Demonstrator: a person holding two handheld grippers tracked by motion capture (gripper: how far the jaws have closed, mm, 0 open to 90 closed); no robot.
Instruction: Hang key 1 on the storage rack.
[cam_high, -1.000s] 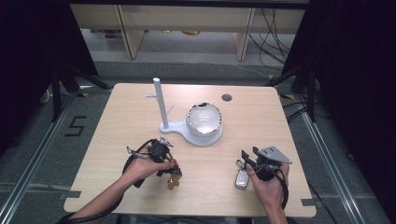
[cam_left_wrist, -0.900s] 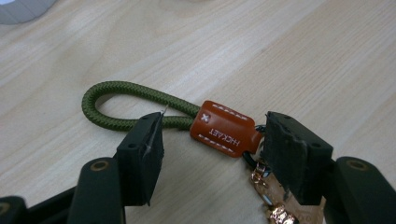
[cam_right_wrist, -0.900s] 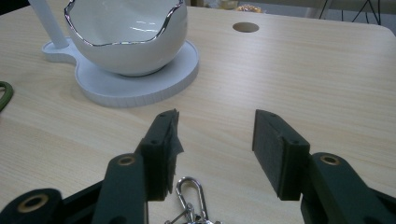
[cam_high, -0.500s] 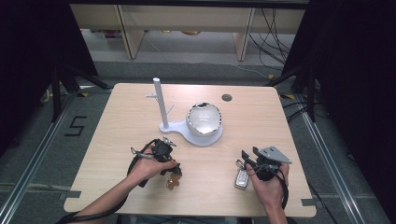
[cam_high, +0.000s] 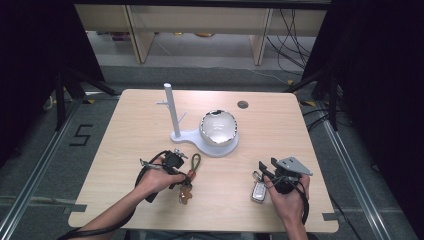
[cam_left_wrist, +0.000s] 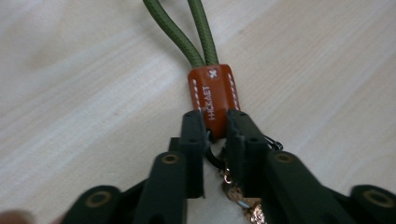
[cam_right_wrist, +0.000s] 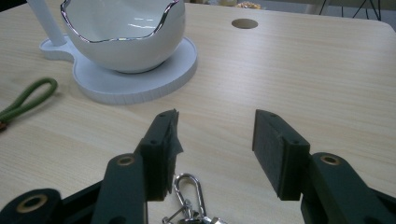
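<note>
A green cord keychain (cam_left_wrist: 187, 28) with an orange leather tab (cam_left_wrist: 213, 93) and a gold charm (cam_high: 186, 194) lies on the wooden table (cam_high: 280, 125). My left gripper (cam_left_wrist: 215, 126) has just been closing, and its pads now press on the lower end of the orange tab. In the high view this left gripper (cam_high: 181, 172) sits at the front left. My right gripper (cam_right_wrist: 215, 135) stands open at the front right, low over the table. A silver carabiner (cam_right_wrist: 189, 189) lies just inside its left jaw, attached to a car key (cam_high: 258, 191).
A white stand (cam_high: 200, 142) in the table's middle carries a white bowl (cam_high: 218, 127) and an upright post (cam_high: 171, 110) with small pegs. A round cable hole (cam_high: 243, 104) lies at the back right. Dark frames and cables flank the table.
Both hands stay where they were. The keychain and the car key lie in the same spots; the jaw movement is too small to make out in the high view.
</note>
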